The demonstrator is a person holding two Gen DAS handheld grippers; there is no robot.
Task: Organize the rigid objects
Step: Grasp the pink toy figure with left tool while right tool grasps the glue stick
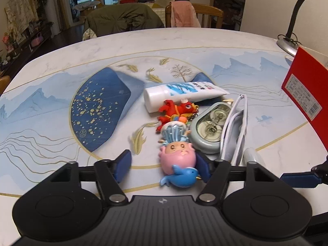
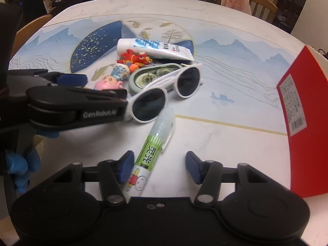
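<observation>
A pile lies mid-table: a white tube (image 1: 180, 93), a red dragon toy (image 1: 176, 110), a pink-and-blue doll figurine (image 1: 177, 153), a grey correction-tape case (image 1: 209, 131), white sunglasses (image 2: 166, 90) and a green-labelled glue pen (image 2: 151, 151). My left gripper (image 1: 164, 164) is open, its fingers on either side of the doll's head, right pad hidden behind it. My right gripper (image 2: 158, 166) is open, with the glue pen's lower end between its fingers, close to the left pad (image 2: 126, 165).
A red box (image 2: 301, 127) stands at the table's right edge, also in the left wrist view (image 1: 305, 90). A desk lamp (image 1: 293, 20) stands at the far right. Chairs with clothes stand behind the table. The left gripper's body (image 2: 67, 106) reaches in from the left.
</observation>
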